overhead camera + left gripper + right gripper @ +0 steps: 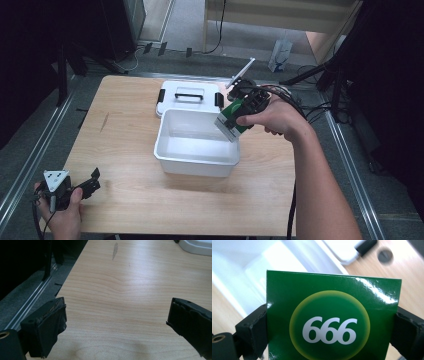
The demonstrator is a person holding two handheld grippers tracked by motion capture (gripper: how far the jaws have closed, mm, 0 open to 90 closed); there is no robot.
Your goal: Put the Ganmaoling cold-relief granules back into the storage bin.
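Observation:
My right gripper (235,116) is shut on a green box (231,119) printed with "666" in a yellow-ringed circle (329,328). It holds the box tilted over the right rim of an open white bin (196,156) at the table's middle. In the right gripper view both black jaws press the box's sides, with the white bin (249,272) behind it. My left gripper (87,186) rests at the table's front left corner, open, with bare wood between its fingers (50,325).
The bin's white lid (189,95) with black latches and a handle lies flat just behind the bin. A white stick-like object (241,72) pokes up at the back right. The wooden table (125,150) has bare room left of and in front of the bin.

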